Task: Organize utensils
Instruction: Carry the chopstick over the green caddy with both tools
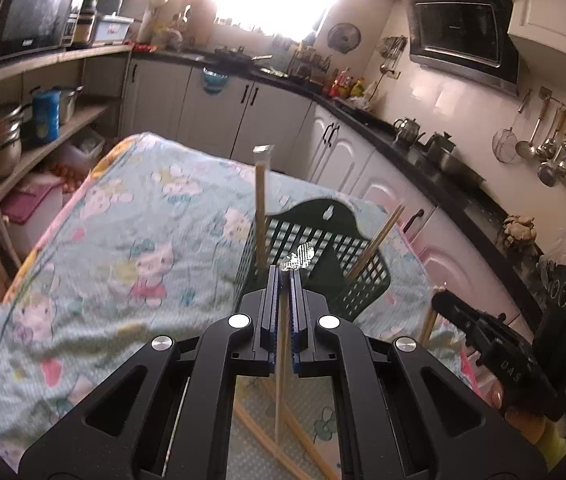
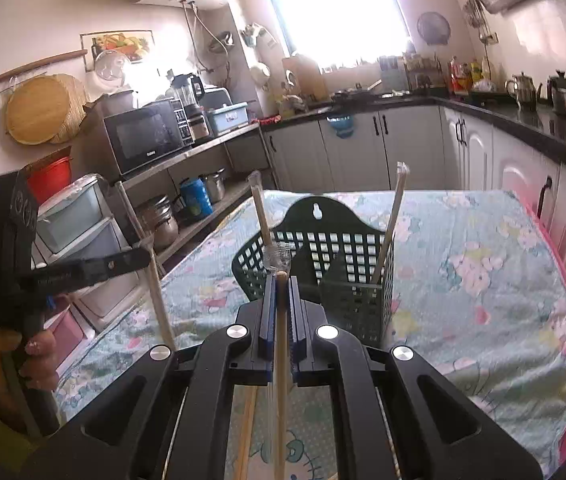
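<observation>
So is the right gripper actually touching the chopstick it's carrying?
Touching. The right wrist view shows the right gripper closed on the chopstick, which runs between both fingers with no gap.

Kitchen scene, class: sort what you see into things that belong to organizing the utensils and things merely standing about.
Belongs to the job:
- dark green perforated plastic utensil basket
- wrapped wooden chopsticks standing in the basket
- wooden chopstick in the left gripper
- wooden chopstick in the right gripper

Standing about:
- black microwave oven
- steel kettle
- hanging metal ladles
</observation>
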Available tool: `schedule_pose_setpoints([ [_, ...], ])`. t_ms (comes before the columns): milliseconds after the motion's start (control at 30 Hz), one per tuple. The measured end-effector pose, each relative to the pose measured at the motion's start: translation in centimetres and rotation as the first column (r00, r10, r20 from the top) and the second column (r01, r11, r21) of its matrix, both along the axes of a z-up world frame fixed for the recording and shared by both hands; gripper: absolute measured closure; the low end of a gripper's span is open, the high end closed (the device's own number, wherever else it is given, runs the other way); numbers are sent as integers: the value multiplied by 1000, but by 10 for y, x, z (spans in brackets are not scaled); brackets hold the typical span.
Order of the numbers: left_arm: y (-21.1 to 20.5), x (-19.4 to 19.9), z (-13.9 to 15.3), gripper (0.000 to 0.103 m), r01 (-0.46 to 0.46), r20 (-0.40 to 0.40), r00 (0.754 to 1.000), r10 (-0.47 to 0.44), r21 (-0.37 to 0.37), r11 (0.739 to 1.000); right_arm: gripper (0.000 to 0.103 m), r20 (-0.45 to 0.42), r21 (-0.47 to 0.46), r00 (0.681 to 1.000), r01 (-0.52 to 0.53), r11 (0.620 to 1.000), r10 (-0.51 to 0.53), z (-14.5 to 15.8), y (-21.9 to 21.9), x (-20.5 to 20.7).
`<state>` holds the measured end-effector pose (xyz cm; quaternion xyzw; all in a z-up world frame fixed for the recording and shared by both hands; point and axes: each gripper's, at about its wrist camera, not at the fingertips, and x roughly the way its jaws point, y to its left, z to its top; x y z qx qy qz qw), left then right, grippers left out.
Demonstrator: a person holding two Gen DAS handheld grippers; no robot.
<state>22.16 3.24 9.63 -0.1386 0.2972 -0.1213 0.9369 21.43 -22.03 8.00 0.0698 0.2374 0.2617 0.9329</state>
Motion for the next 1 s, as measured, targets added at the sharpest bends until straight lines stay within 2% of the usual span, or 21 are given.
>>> schedule_pose_setpoints([
  [500, -31, 28, 56, 102, 43, 118, 992, -43, 1, 999, 97, 118, 29, 992, 48, 998, -51, 43, -16, 15],
  [800, -55, 44, 93, 102, 54, 220, 974, -62, 41, 998, 97, 179, 30, 979, 92, 995, -96, 67, -24, 30],
  [1000, -59, 54, 108, 102, 35, 277, 960, -48, 53, 998, 97, 202, 41, 971, 122, 992, -127, 80, -29, 46],
])
